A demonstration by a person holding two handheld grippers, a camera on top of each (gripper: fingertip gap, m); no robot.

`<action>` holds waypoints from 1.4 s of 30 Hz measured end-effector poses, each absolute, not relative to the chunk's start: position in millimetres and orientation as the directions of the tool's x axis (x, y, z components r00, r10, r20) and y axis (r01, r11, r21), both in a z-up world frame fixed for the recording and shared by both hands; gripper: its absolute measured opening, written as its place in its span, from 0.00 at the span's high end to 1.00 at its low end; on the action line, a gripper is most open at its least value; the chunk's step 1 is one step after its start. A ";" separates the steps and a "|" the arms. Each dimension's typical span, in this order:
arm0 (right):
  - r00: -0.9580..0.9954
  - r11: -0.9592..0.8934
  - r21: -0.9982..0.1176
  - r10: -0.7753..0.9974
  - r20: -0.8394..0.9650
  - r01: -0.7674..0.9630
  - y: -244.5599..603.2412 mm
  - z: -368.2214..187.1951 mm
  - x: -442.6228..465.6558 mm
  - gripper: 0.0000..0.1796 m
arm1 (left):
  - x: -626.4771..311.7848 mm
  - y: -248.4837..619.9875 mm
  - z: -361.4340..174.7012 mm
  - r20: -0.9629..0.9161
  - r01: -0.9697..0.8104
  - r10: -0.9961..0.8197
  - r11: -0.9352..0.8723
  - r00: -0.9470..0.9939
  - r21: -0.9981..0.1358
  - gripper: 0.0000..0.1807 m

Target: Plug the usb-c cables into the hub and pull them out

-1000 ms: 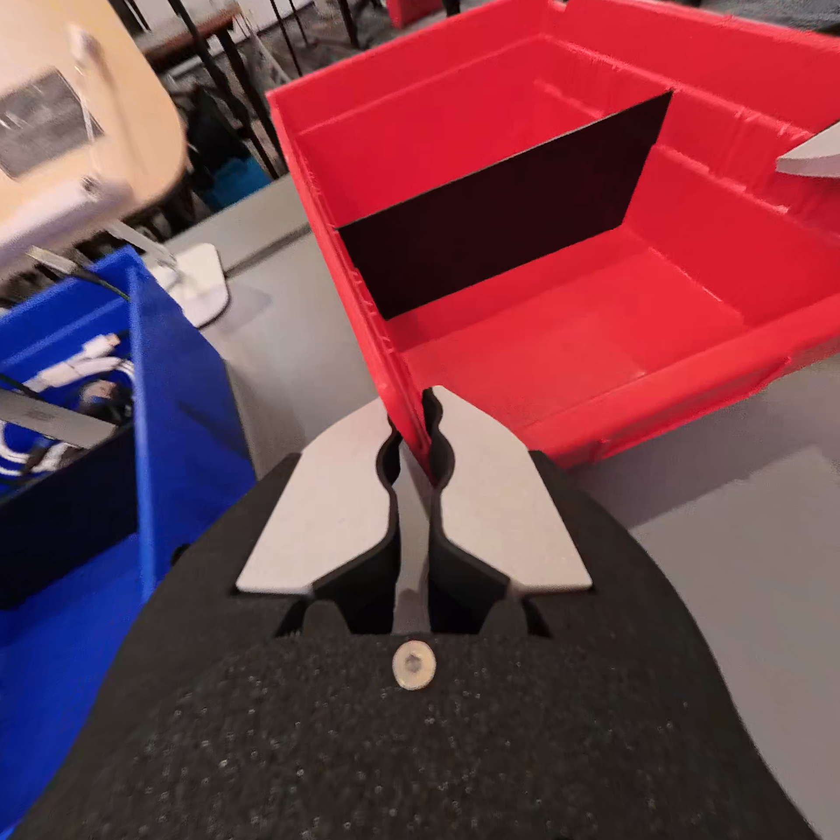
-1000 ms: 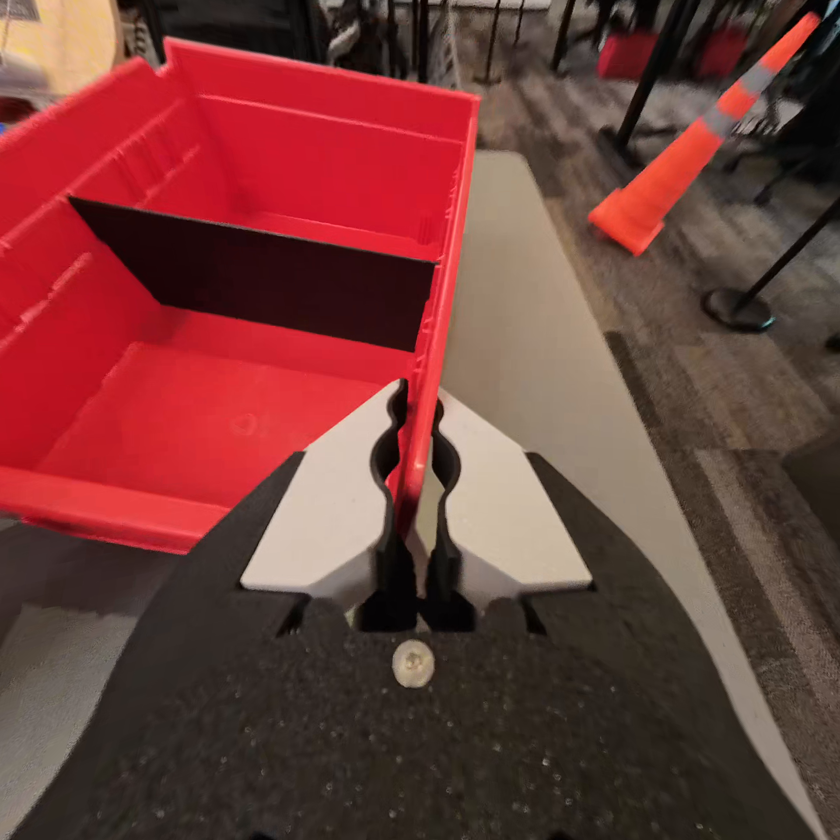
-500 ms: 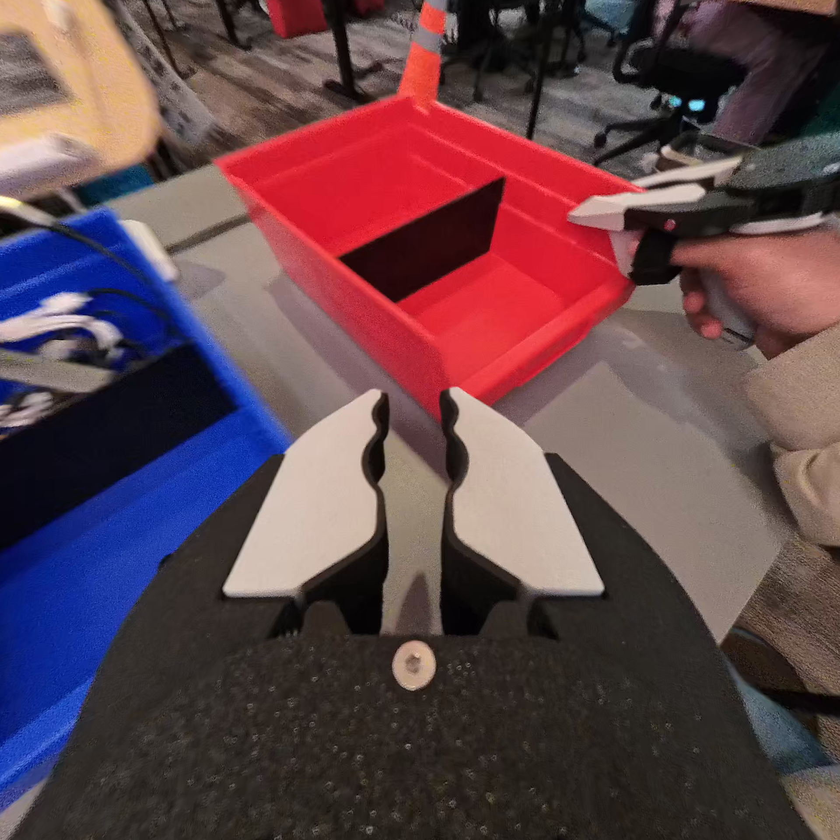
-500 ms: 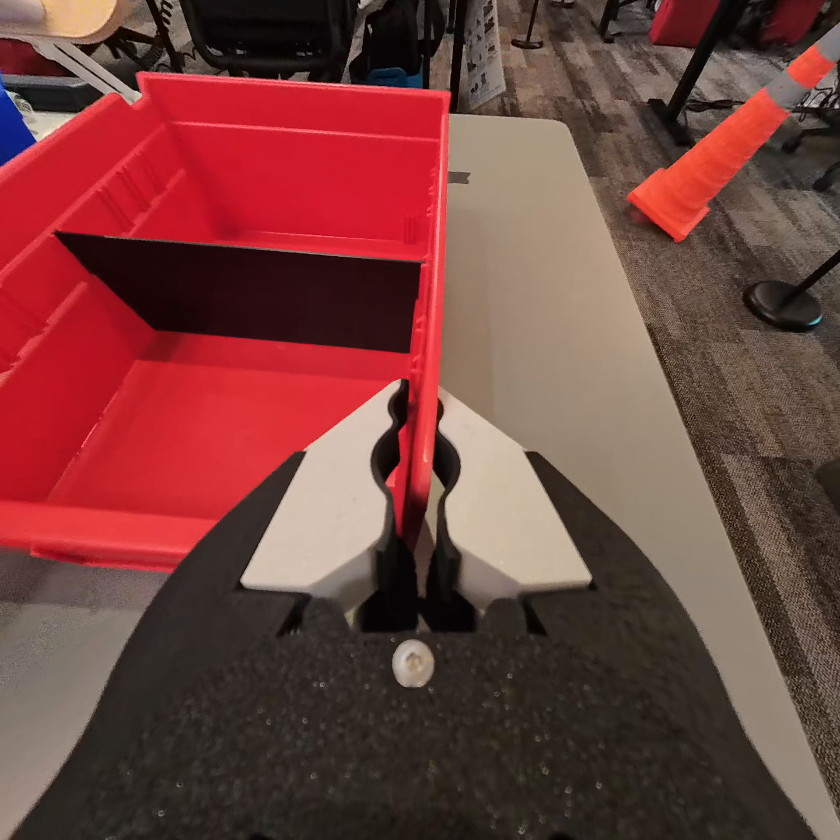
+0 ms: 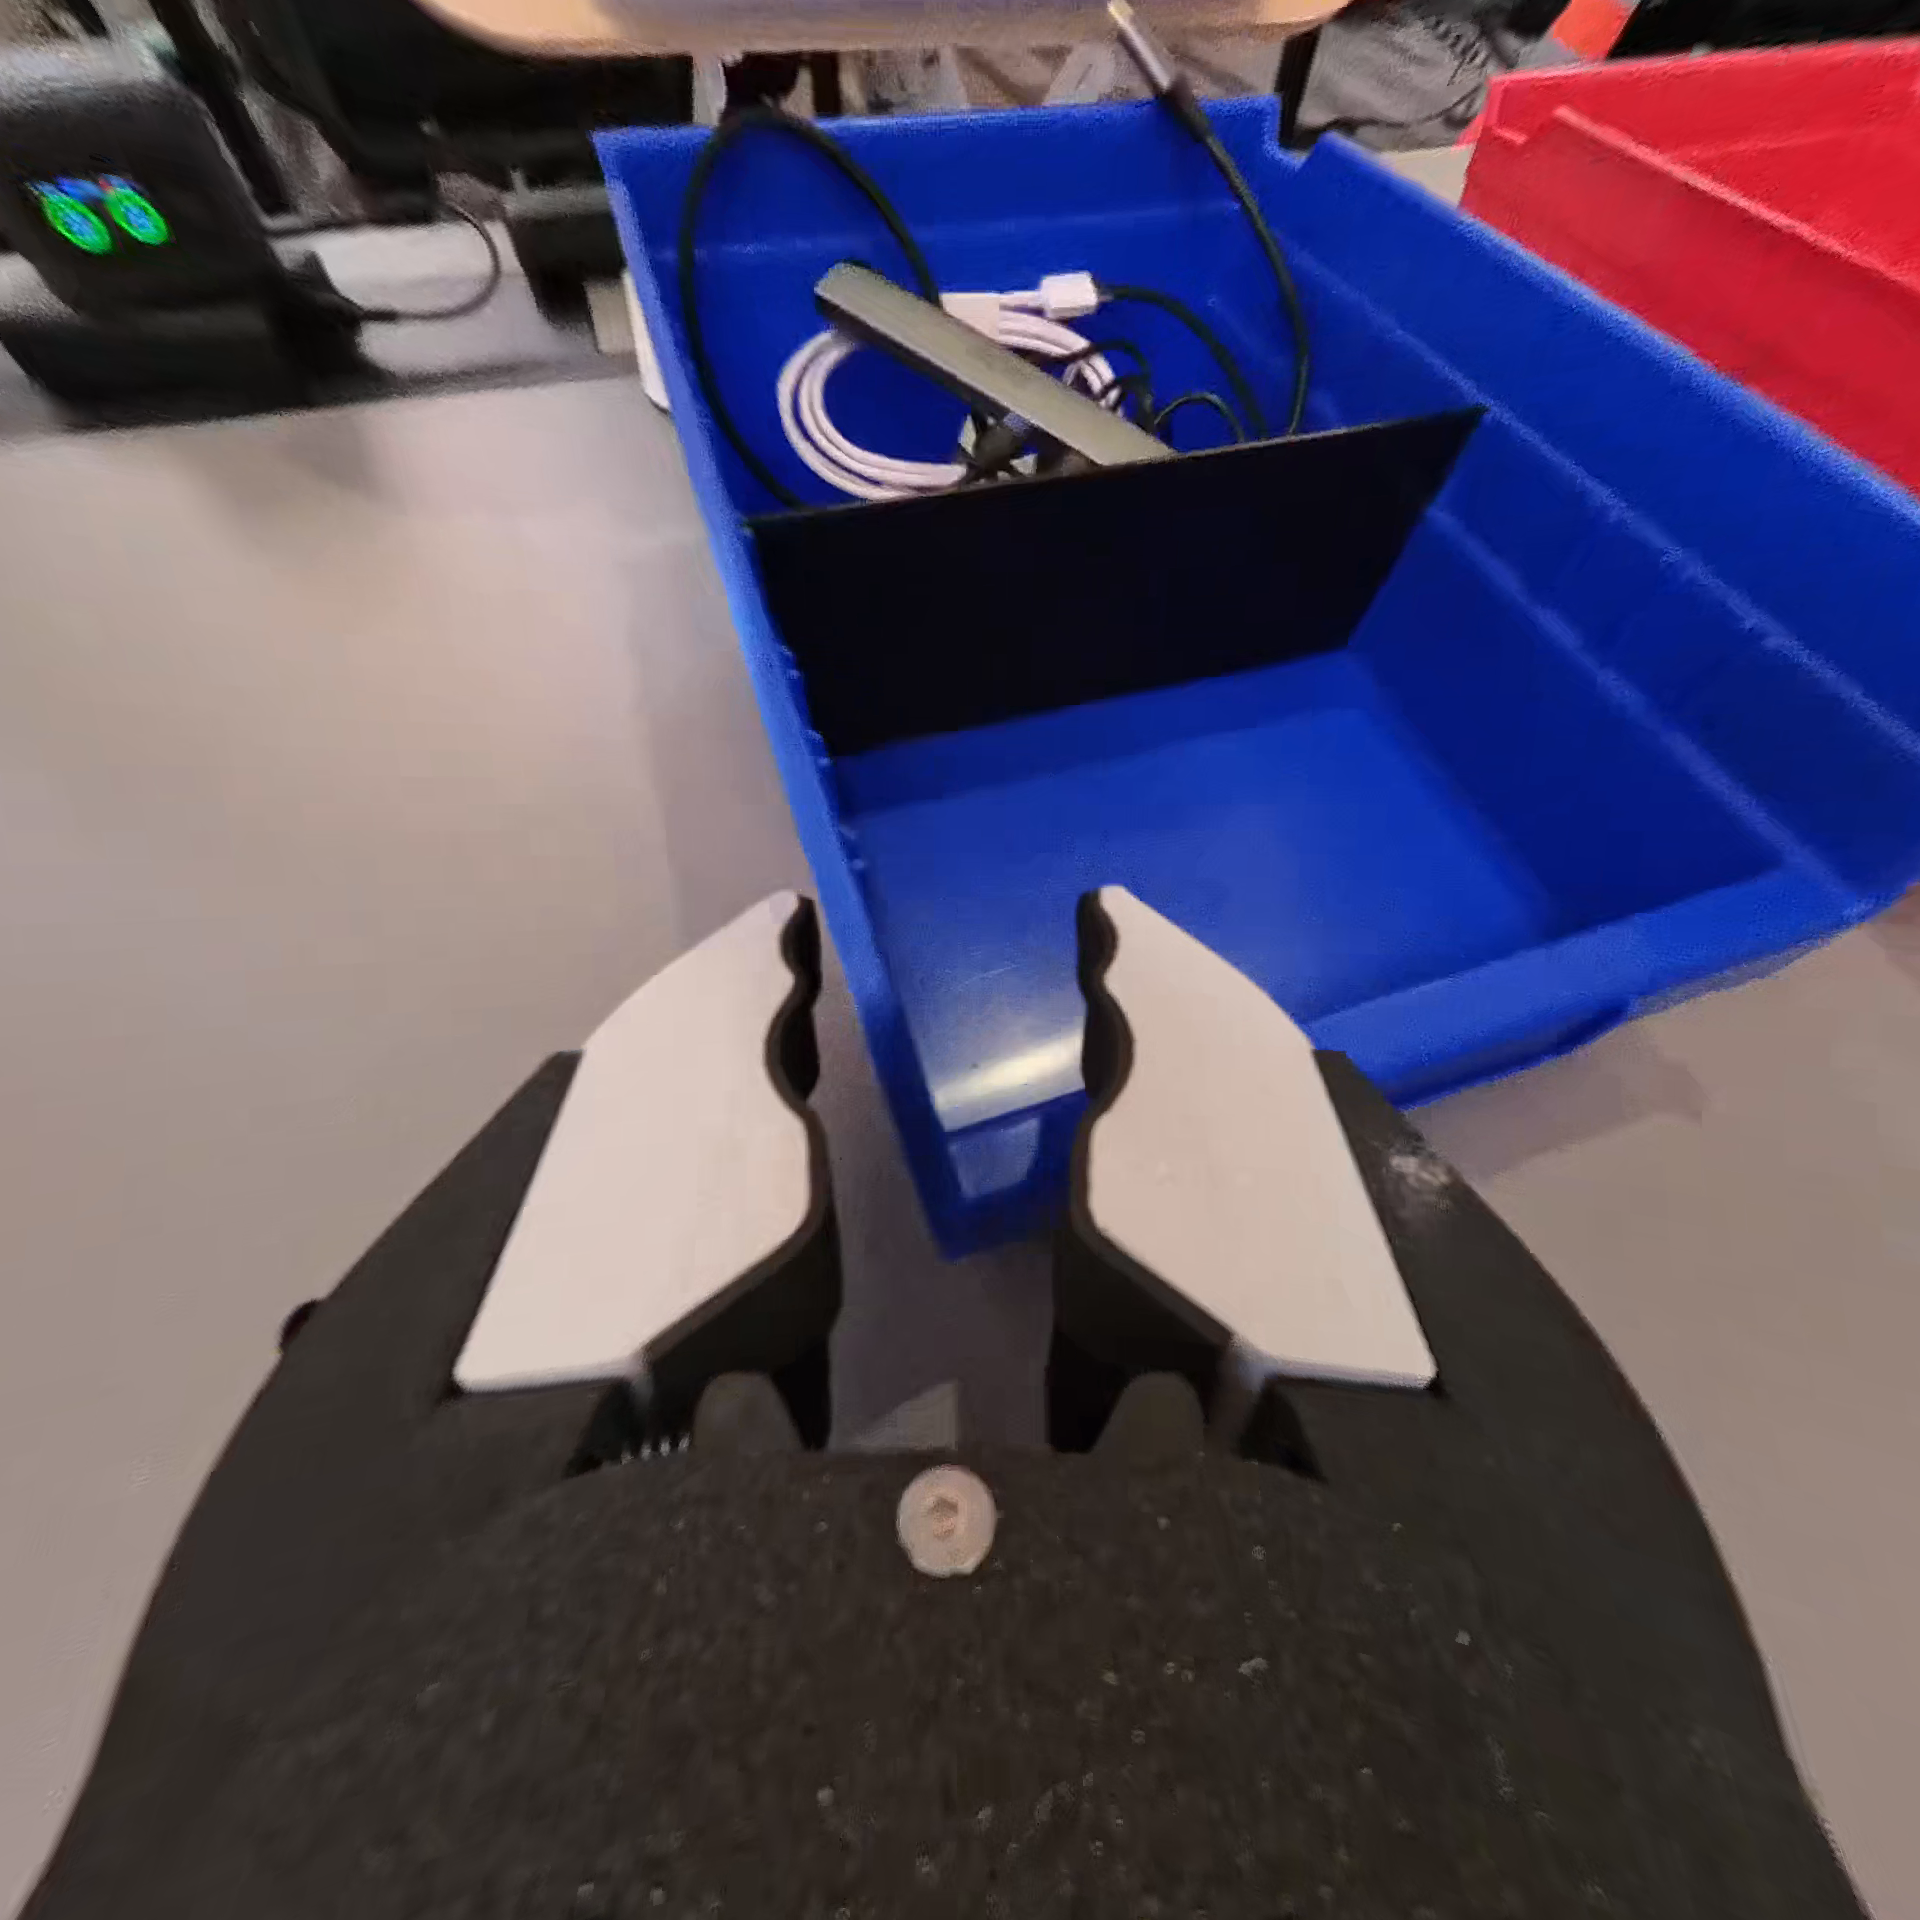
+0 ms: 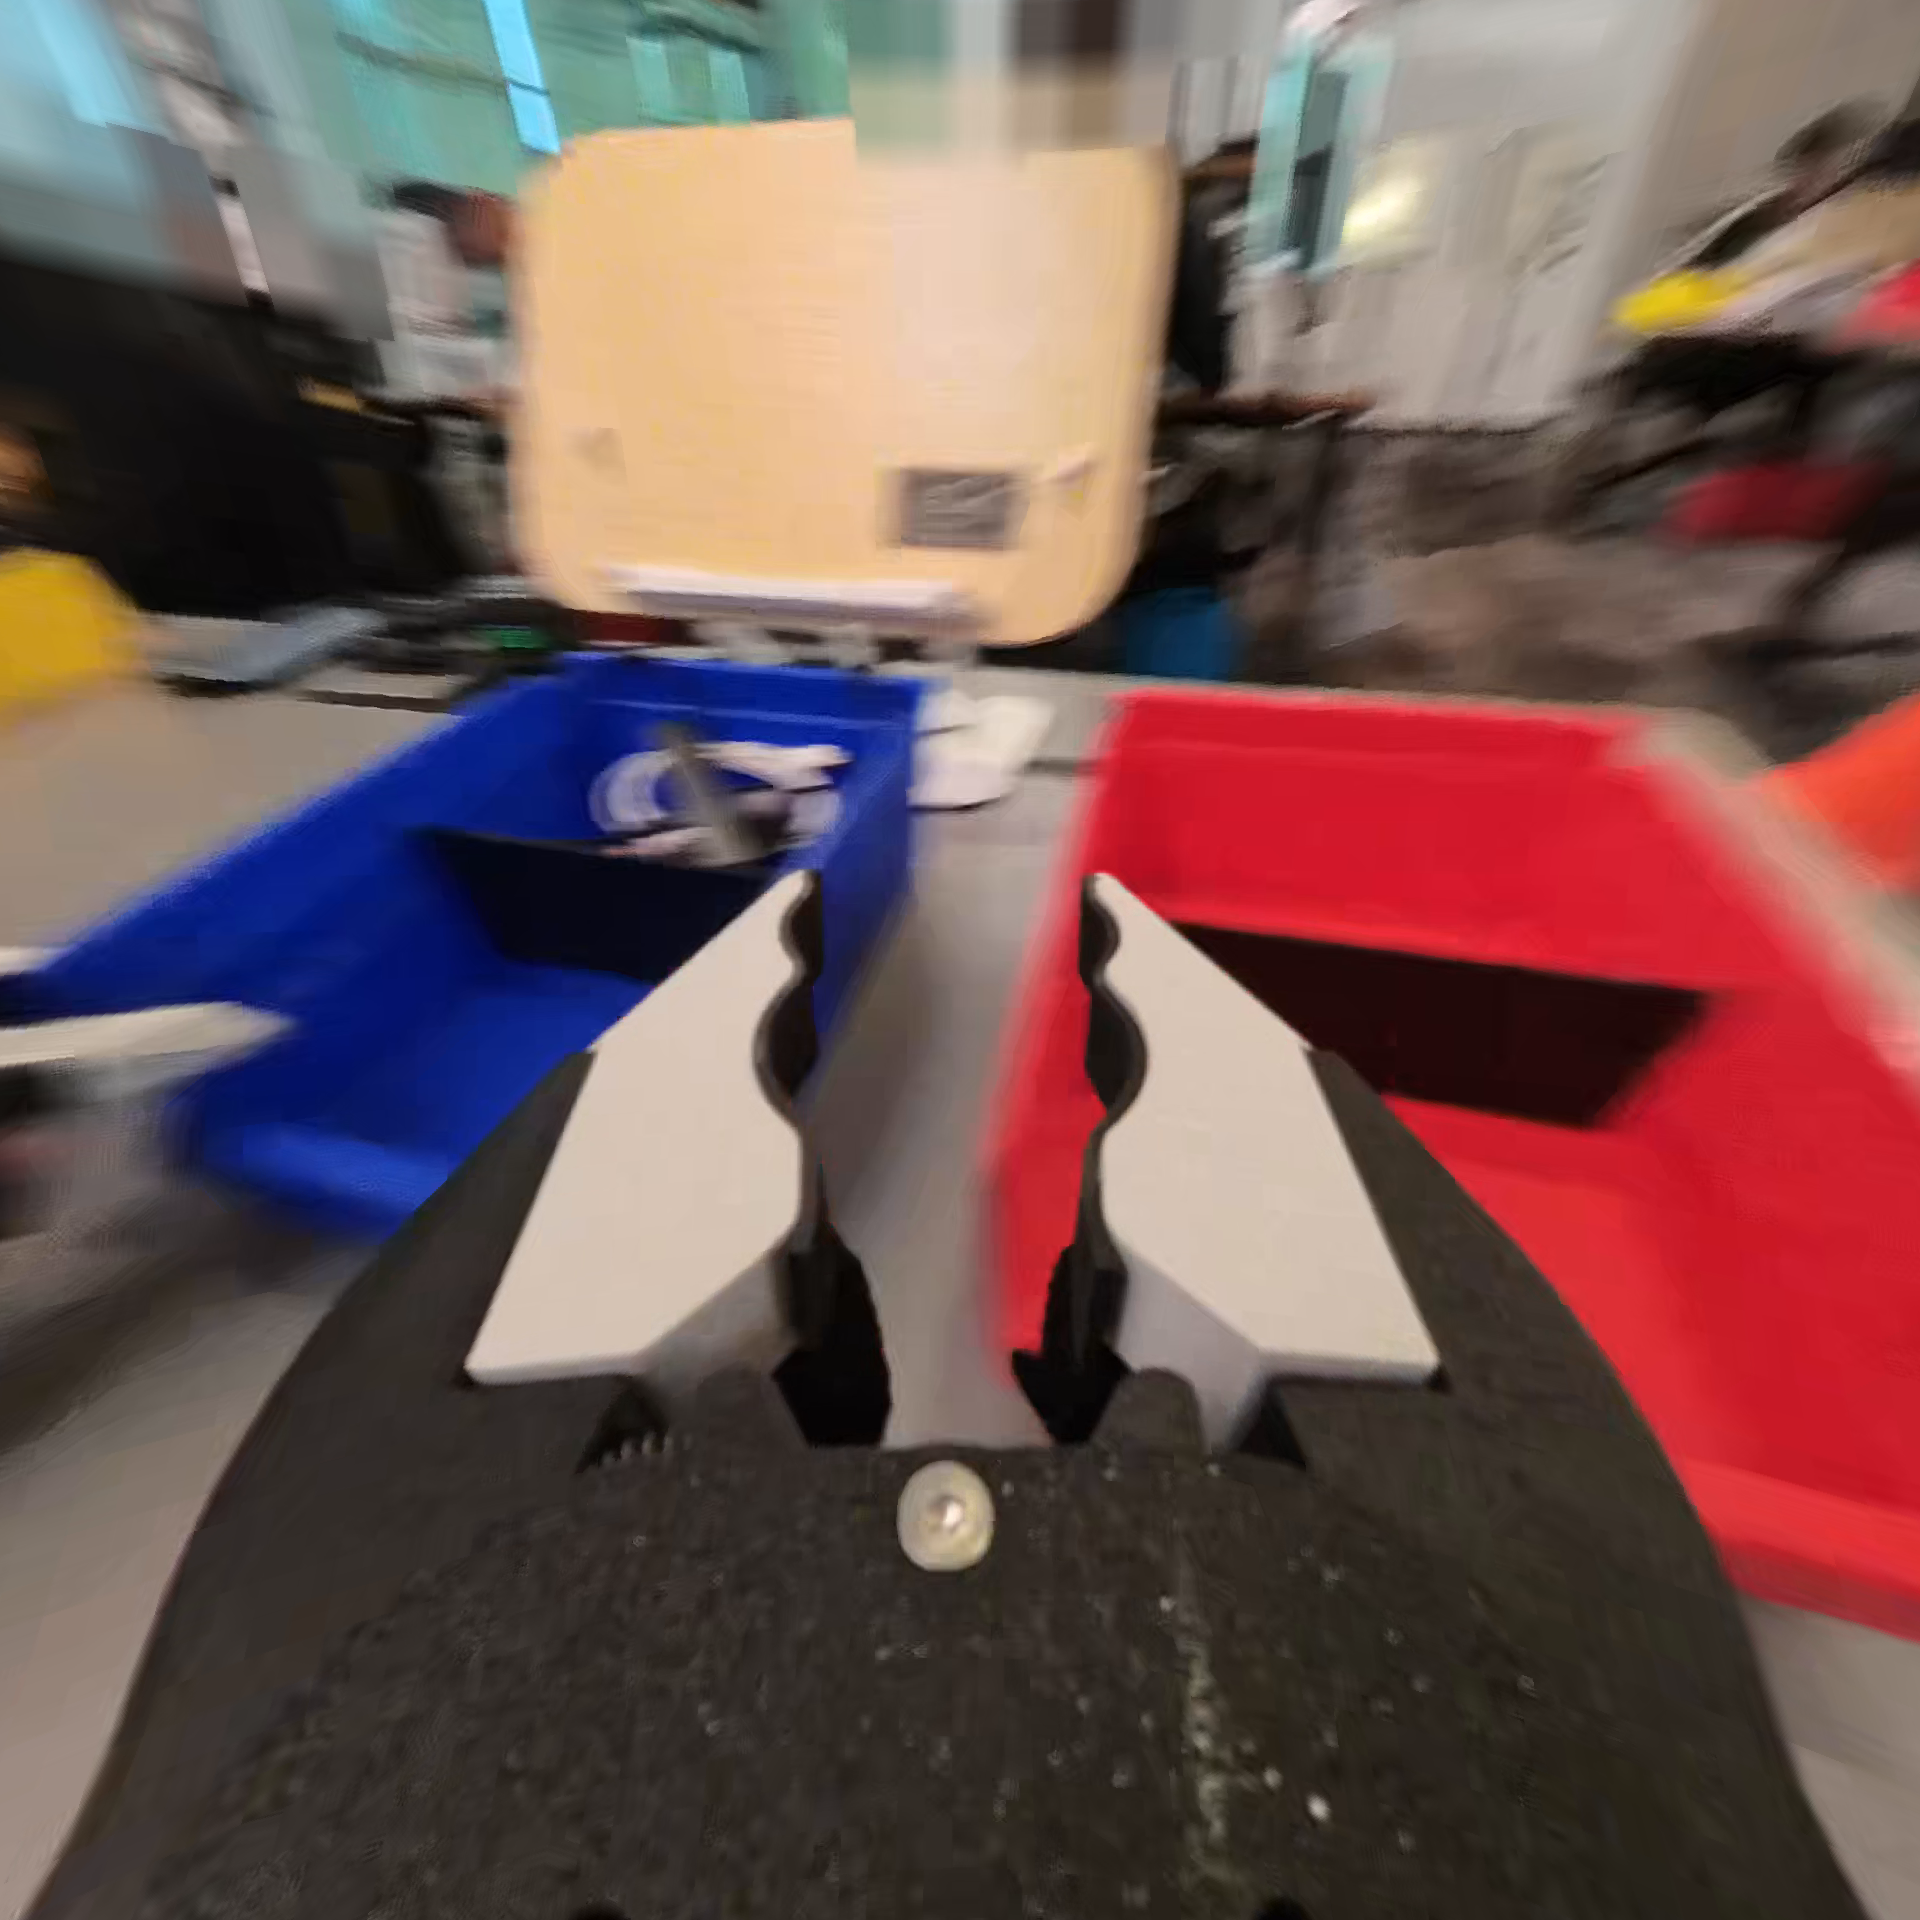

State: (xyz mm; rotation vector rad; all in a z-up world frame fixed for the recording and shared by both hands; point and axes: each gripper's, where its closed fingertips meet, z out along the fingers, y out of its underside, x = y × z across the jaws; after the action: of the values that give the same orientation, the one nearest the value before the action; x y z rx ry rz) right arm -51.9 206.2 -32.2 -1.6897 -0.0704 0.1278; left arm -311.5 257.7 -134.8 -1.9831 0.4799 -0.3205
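A blue bin (image 5: 1621, 436) stands on the grey table, split by a black divider (image 5: 1091, 582). Its far compartment holds a grey hub (image 5: 987, 364), a coiled white cable (image 5: 862, 426) and a black cable (image 5: 727, 208). The near compartment is empty. My left gripper (image 5: 943, 914) is open and empty, over the bin's near left corner. My right gripper (image 6: 948, 894) is open and empty, above the table gap between the blue bin (image 6: 416, 935) and a red bin (image 6: 1558, 1195). The right wrist view is blurred; the hub (image 6: 717, 800) shows there faintly.
The red bin (image 5: 1714, 208) stands right of the blue one, with a black divider (image 6: 1455, 1029) and nothing visible inside. A tan board (image 6: 831, 364) stands behind the bins. A black device with green lights (image 5: 104, 218) sits far left. Part of the left gripper (image 6: 135, 1029) shows at the left edge.
Both grippers let go of the red bin's walls and opened. The left one swung left to face the blue bin. The right one pulled back and turned to face both bins.
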 end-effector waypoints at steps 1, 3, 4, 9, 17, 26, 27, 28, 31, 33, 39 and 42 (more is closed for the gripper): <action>0.978 -0.151 -0.986 0.184 -0.100 -0.073 208.8 -46.3 -84.9 0.70 | -307.8 258.5 -136.5 0.056 -0.163 -0.469 -0.413 0.881 -0.896 0.78; 0.983 -0.209 -0.978 0.174 -0.064 -0.027 217.2 -83.3 -117.5 0.69 | -307.6 261.4 -136.7 0.079 -0.137 -0.456 -0.422 0.886 -0.896 0.80; 0.991 -0.235 -0.972 0.127 -0.030 0.000 222.3 -98.4 -120.4 0.70 | -307.8 262.2 -136.6 0.086 -0.130 -0.456 -0.422 0.886 -0.897 0.80; 0.998 -0.383 -0.923 0.038 -0.044 -0.026 242.2 -135.5 -134.2 0.95 | -323.0 264.3 -134.6 0.060 -0.146 -0.426 -0.436 0.903 -0.888 0.95; 0.998 -0.354 -0.933 -0.011 0.065 0.056 240.8 -115.2 -199.3 0.98 | -400.6 272.7 -115.9 -0.038 -0.167 -0.296 -0.423 0.954 -0.891 0.98; 0.988 -0.318 -0.941 0.136 0.079 0.119 272.9 -110.4 -360.5 0.97 | -560.3 287.4 -103.1 0.000 -0.058 -0.141 -0.409 0.990 -0.911 0.99; 0.986 -0.333 -0.935 0.148 0.077 0.123 276.7 -114.5 -373.1 0.97 | -572.6 288.0 -107.5 0.005 -0.050 -0.128 -0.426 0.992 -0.903 0.99; 0.985 -0.354 -0.927 0.160 0.068 0.122 279.7 -119.7 -384.5 0.97 | -583.2 288.8 -112.4 0.013 -0.041 -0.119 -0.442 0.993 -0.896 0.99; 0.982 -0.397 -0.911 0.186 0.044 0.116 285.8 -134.2 -407.0 0.97 | -603.2 292.7 -128.0 0.021 -0.036 -0.109 -0.495 0.994 -0.868 0.99; 0.979 -0.382 -0.918 0.200 0.028 0.104 288.3 -133.5 -412.5 0.96 | -607.1 295.9 -132.2 0.048 -0.013 -0.111 -0.496 0.993 -0.868 0.99; 0.899 -0.372 -0.923 0.430 -0.081 0.095 268.4 -114.5 -417.3 0.87 | -614.8 300.9 -127.5 0.083 0.049 -0.051 -0.470 0.995 -0.882 0.89; 0.794 -0.321 -0.941 0.597 -0.115 0.105 233.0 -93.6 -399.2 0.77 | -618.2 298.1 -97.1 0.039 0.032 -0.014 -0.343 0.999 -0.939 0.79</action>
State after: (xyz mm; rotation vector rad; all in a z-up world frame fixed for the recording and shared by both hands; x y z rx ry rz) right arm -399.2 233.0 -93.6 -1.8558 -0.5350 0.5442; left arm -618.2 298.1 -97.1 -1.9208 -0.0129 -0.0464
